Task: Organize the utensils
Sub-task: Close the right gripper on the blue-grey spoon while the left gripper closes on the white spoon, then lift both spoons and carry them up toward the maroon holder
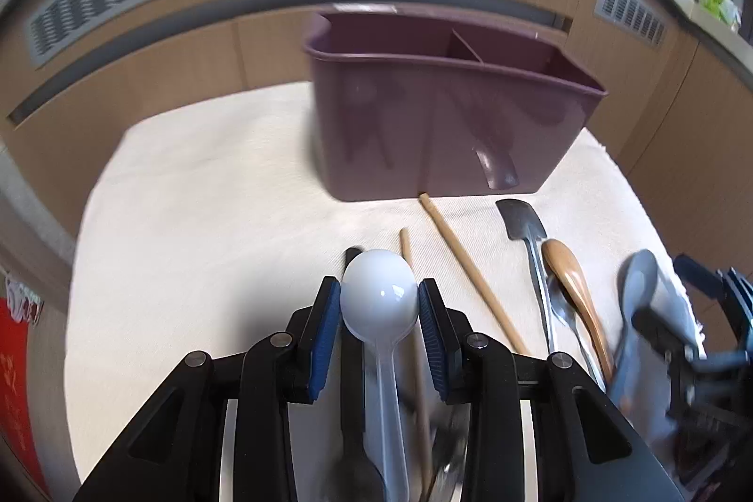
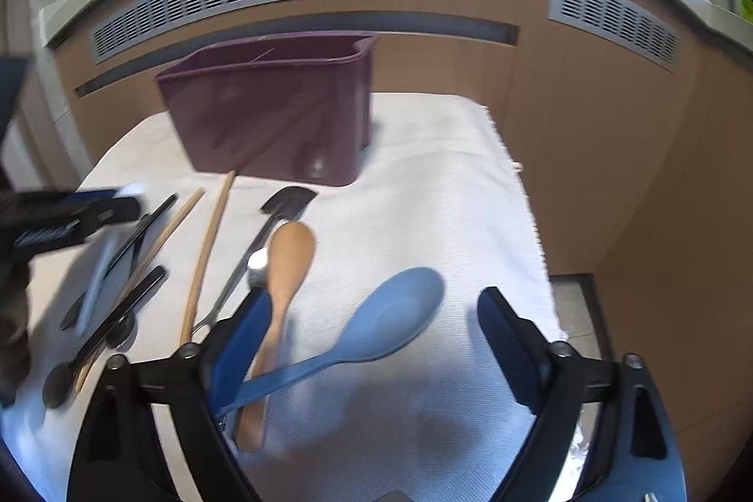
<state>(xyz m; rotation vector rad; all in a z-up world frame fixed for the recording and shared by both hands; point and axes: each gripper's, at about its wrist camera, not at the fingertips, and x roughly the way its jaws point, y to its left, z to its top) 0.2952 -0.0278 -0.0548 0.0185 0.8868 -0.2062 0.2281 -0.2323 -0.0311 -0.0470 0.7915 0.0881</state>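
A white cloth covers the table before wood-panelled cabinets. The left claw pinches the white spoon by its bowl; the right claw is spread over the blue spoon. Next, I judge, the white spoon must be carried into the purple caddy.

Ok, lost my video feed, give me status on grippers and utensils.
Left gripper shut on white spoon. Right gripper open over blue spoon, not gripping. Purple bin looks empty. Chopsticks and wooden spoon on cloth.
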